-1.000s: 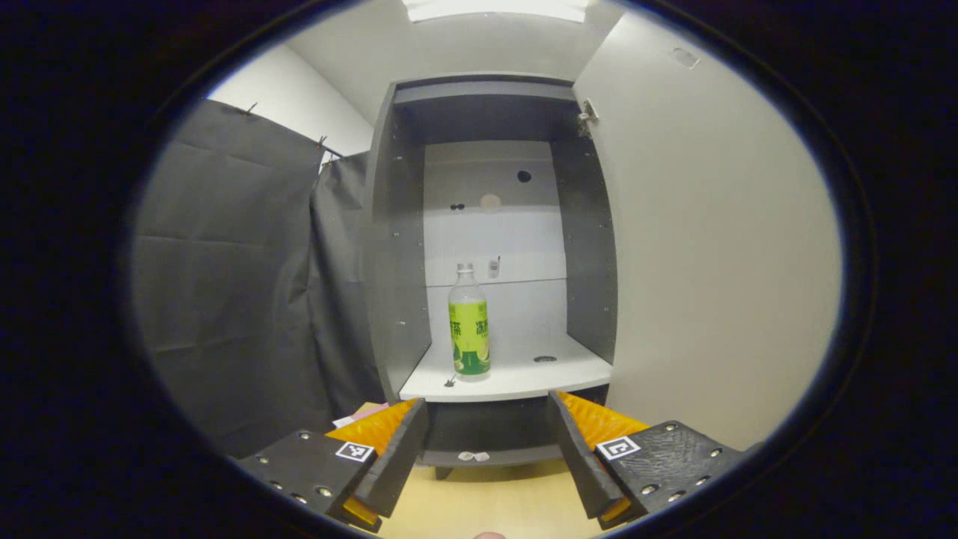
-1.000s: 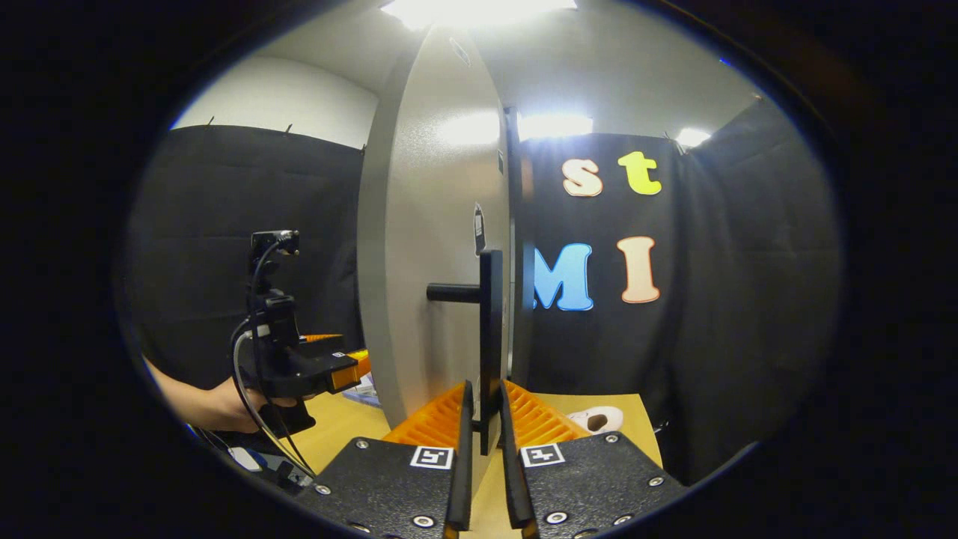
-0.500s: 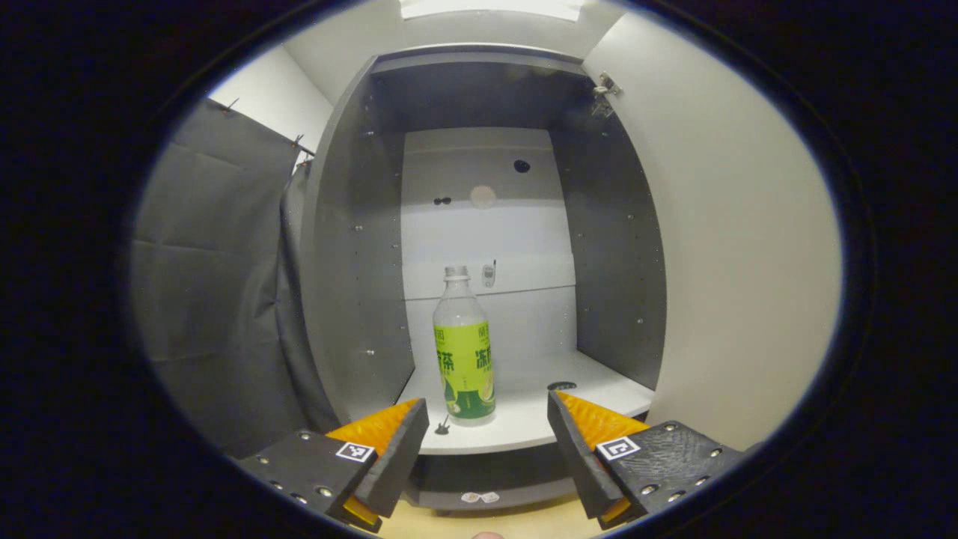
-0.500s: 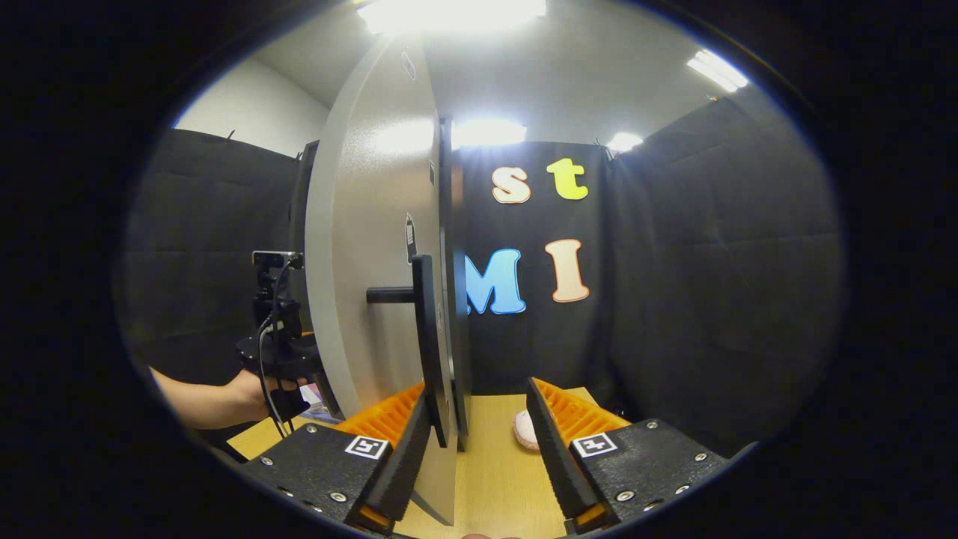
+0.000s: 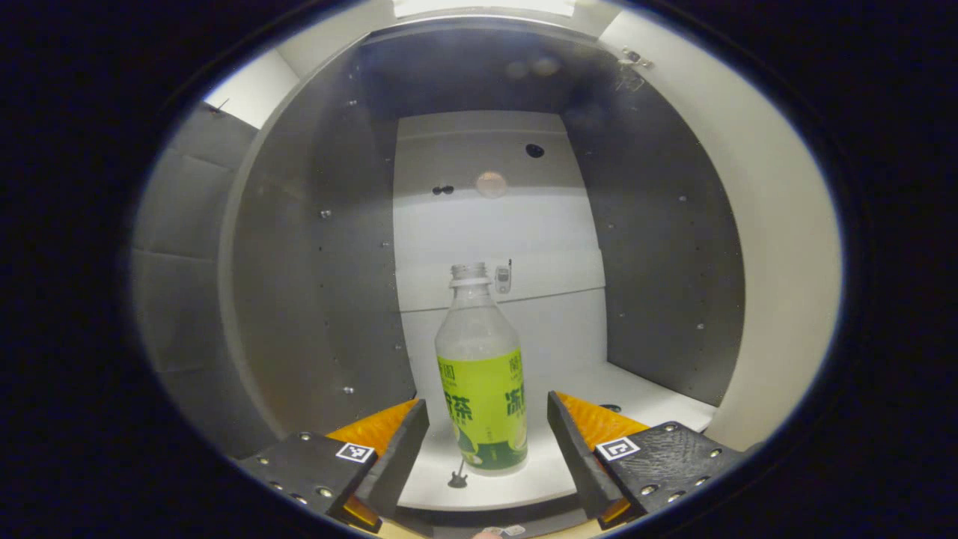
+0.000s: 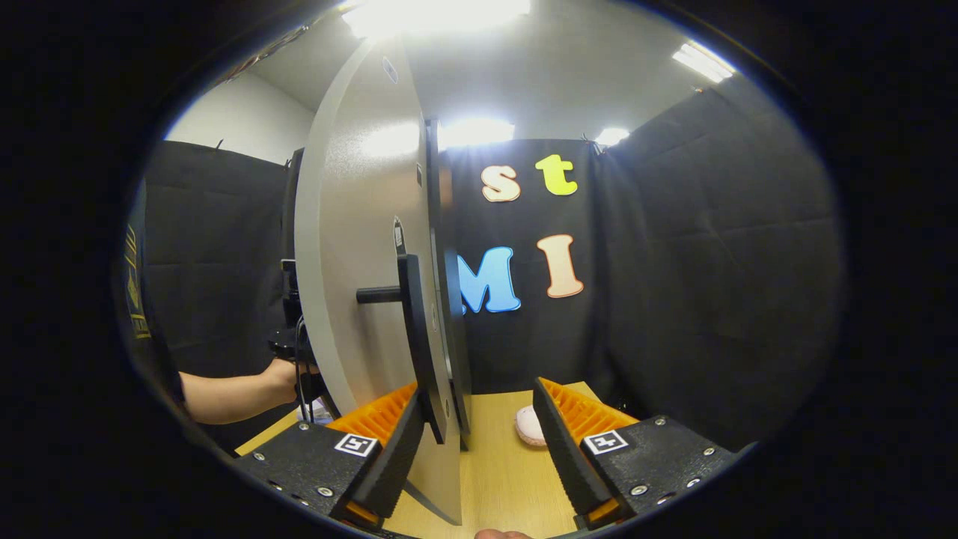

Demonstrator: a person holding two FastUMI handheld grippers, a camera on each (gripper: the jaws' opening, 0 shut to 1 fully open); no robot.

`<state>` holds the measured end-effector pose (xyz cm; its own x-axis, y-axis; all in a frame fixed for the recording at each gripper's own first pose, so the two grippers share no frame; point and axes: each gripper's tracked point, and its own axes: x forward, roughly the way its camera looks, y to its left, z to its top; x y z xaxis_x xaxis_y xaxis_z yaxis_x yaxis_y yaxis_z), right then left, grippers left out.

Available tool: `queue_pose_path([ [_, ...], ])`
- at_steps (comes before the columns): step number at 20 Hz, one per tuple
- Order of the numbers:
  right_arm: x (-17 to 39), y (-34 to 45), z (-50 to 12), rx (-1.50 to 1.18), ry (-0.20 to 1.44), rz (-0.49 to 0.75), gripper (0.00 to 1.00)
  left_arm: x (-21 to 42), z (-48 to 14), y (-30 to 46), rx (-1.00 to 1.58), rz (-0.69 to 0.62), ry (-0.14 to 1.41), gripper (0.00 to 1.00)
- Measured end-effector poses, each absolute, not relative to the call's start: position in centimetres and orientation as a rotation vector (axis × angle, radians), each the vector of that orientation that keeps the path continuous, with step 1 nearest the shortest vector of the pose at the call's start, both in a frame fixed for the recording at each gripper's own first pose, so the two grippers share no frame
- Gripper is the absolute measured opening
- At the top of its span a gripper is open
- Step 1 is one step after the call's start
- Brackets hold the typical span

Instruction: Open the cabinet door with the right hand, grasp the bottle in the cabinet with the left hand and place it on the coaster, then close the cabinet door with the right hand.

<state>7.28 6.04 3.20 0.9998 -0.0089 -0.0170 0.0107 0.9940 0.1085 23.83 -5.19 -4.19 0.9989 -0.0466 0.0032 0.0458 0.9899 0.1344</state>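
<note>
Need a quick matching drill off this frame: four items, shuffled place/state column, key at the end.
Items:
1. bottle
2. cabinet door
3. left gripper
4. right gripper

Places or states:
A. swung open, seen nearly edge-on, black handle sticking out
B. open, with the door's lower edge and handle between its fingers but not clamped
C. upright on the white cabinet shelf, green-yellow label
D. open, fingers on either side of the bottle, not yet pressing on it

Pairs: 1-C, 2-A, 3-D, 4-B
</note>
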Motion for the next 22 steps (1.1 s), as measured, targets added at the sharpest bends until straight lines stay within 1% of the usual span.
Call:
queue_pose_path([
  [1,7.1,5.9,3.3,0.117,0.014,-0.015,0.87,24.6,-4.3,-5.2,0.131,-0.050,-0.010,0.84],
  [2,7.0,5.8,3.3,0.131,0.014,-0.019,0.93,25.4,-4.4,-5.4,0.128,-0.054,-0.012,0.84],
  [4,7.1,5.9,3.2,0.155,0.013,-0.033,0.95,26.5,-4.4,-5.9,0.123,-0.068,-0.019,0.97],
  [8,7.3,6.0,3.0,0.148,0.031,-0.035,0.94,27.9,-4.3,-5.7,0.127,-0.039,-0.042,0.97],
  [10,6.9,5.7,2.9,0.116,0.045,-0.045,0.94,28.4,-4.3,-5.5,0.123,-0.029,-0.040,0.69],
  [11,6.7,5.8,3.2,0.096,0.038,-0.047,0.95,28.0,-4.4,-5.6,0.131,-0.030,-0.034,0.78],
  [12,6.5,5.7,3.2,0.077,0.034,-0.046,0.97,27.9,-4.3,-5.7,0.140,-0.032,-0.027,0.66],
  [17,5.7,5.1,3.3,0.039,0.014,-0.027,0.97,25.7,-3.8,-5.4,0.114,-0.010,-0.007,0.66],
  [20,5.1,2.8,2.9,0.066,0.011,-0.043,0.97,23.0,-2.4,-4.8,0.105,0.020,-0.031,0.66],
  [22,5.0,1.0,2.7,0.112,0.007,-0.058,0.97,21.2,-2.3,-4.8,0.116,0.036,-0.020,0.67],
])
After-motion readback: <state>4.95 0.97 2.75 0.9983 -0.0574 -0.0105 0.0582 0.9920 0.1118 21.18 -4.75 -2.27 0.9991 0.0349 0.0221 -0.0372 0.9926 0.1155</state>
